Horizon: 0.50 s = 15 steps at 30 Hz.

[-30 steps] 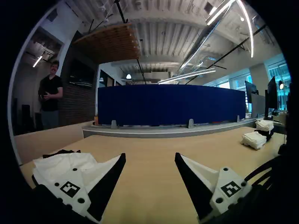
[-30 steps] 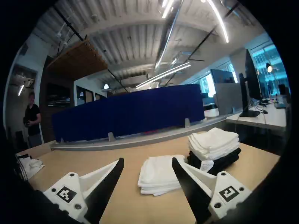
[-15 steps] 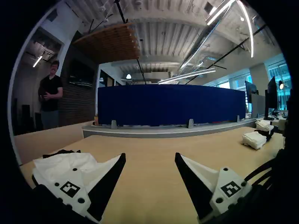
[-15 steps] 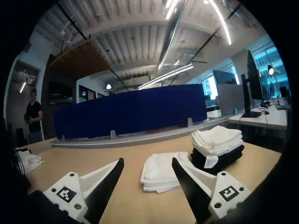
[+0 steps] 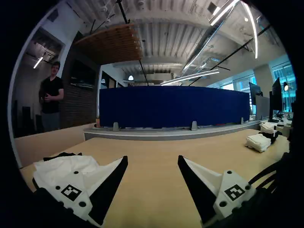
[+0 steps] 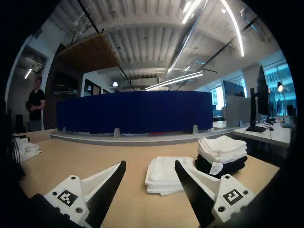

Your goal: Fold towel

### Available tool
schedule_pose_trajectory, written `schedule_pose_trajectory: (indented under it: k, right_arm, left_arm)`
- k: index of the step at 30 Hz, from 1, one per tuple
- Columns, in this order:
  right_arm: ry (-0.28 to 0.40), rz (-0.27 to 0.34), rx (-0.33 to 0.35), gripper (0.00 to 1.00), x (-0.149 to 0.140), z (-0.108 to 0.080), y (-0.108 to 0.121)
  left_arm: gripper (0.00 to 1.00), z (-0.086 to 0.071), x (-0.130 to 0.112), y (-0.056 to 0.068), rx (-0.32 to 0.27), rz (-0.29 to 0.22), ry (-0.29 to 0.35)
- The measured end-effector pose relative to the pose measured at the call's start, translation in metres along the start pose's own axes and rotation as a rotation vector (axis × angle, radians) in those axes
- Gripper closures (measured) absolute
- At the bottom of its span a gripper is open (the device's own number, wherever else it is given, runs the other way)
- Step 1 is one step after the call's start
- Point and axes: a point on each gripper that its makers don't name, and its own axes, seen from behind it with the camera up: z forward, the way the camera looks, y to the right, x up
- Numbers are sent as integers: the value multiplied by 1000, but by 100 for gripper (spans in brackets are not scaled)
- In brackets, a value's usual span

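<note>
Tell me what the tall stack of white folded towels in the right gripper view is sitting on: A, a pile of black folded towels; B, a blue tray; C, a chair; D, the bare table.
A: the white folded towels rest directly on black folded towels, which lie on the table.

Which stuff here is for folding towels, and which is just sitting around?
For the job: crumpled white towel, folded white towels, stacked white and black towels, left hand-held gripper, right hand-held gripper, both open.
Just lying about: blue divider, monitor, standing person.
</note>
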Motion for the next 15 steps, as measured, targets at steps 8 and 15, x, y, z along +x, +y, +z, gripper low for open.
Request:
schedule_pose_trajectory:
  k: [8, 15]
  right_arm:
    - [0, -28, 2, 0, 0, 0, -3]
    - [-1, -28, 1, 0, -1, 1, -3]
  left_arm:
    - [2, 1, 0, 0, 0, 0, 0]
    - [2, 2, 0, 0, 0, 0, 0]
